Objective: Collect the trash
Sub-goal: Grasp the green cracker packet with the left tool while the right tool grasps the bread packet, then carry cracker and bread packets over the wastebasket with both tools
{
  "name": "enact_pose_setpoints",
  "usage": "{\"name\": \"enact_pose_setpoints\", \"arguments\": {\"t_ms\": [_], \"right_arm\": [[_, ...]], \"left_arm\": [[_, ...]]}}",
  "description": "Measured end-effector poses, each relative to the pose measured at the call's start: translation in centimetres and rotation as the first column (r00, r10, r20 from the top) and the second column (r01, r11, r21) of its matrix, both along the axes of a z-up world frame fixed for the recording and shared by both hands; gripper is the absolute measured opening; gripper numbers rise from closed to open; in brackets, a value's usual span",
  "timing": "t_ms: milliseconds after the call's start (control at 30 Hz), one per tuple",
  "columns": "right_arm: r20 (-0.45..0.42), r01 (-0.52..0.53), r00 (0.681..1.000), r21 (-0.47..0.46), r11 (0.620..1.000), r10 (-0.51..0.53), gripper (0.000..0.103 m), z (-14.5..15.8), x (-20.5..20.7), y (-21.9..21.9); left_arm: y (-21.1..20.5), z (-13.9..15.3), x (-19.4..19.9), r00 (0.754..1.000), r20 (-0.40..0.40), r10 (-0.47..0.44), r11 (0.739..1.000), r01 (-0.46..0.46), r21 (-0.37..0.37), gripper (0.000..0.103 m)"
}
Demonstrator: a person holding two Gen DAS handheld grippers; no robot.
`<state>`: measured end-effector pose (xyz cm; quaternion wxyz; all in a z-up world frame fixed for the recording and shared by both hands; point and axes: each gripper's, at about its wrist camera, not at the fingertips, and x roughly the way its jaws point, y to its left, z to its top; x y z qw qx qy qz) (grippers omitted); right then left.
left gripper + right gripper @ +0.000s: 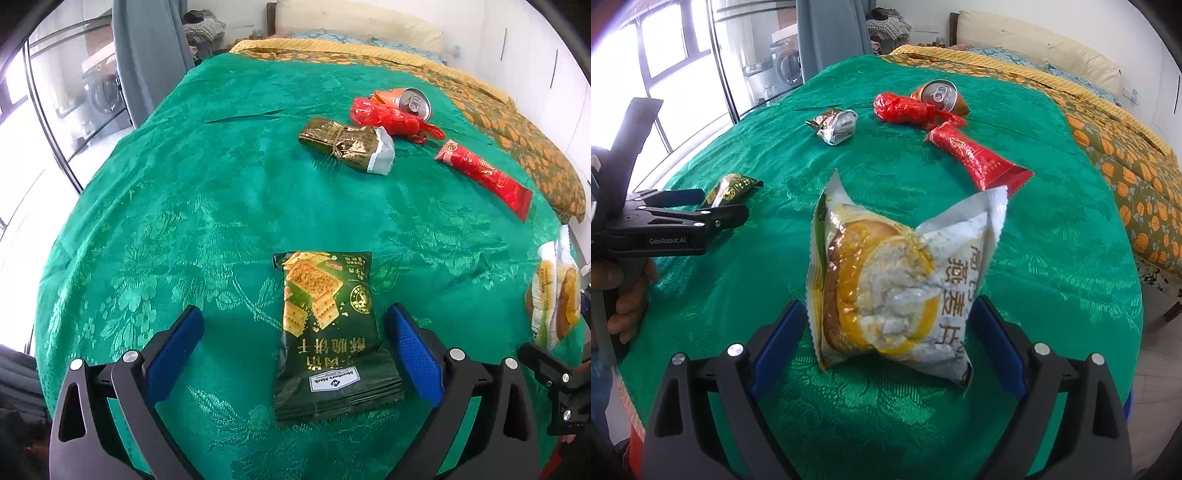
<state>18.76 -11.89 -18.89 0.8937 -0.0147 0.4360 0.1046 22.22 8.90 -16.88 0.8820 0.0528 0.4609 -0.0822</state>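
Observation:
A dark green cracker packet (325, 325) lies flat on the green bedspread (177, 192) between the blue pads of my left gripper (295, 314), which is open and clear of it on both sides. A puffy white and yellow snack bag (886, 280) stands on the bedspread (1052, 240) between the fingers of my right gripper (886, 306), which is open, its pads close beside the bag. Farther back lie a crumpled gold wrapper (343, 144), a red plastic bag (384, 114), an orange can (410, 99) and a long red wrapper (487, 175).
An orange-patterned quilt (517, 136) and pillows cover the far part of the bed. In the right wrist view, a hand (624, 291) holds the left gripper (727, 203) at the bed's left edge. A grey curtain (147, 55) and glass doors stand on the left.

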Motion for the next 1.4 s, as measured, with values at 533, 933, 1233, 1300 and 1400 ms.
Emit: {"name": "enact_pose_setpoints", "arguments": {"t_ms": [533,933,1233,1300,1400], "right_arm": [[-0.07,0.046,0.997,0.022,0.999,-0.044,0.089,2.6,0.9,-0.6],[-0.003,0.059,0.998,0.076,0.995,-0.059,0.05,4.5,-0.5,-1.3],[0.026,0.053,0.998,0.173,0.984,-0.058,0.05,5.6,-3.0,-3.7],[0.032,0.056,0.997,0.181,0.982,-0.063,0.05,5.7,-3.7,-4.6],[0.038,0.07,0.996,0.19,0.979,-0.079,0.05,5.8,-4.8,-6.2]], "left_arm": [[-0.4,0.7,-1.1,0.997,-0.022,-0.079,0.995,0.077,-0.062,0.094],[-0.9,2.4,-2.6,0.998,0.037,-0.049,0.997,0.051,-0.057,0.032],[-5.0,4.2,-6.2,0.99,0.039,-0.137,0.981,0.141,-0.131,0.032],[-6.4,4.5,-6.8,0.986,0.037,-0.163,0.976,0.167,-0.14,0.032],[-9.2,5.0,-7.7,0.976,0.043,-0.211,0.965,0.216,-0.148,0.032]]}}
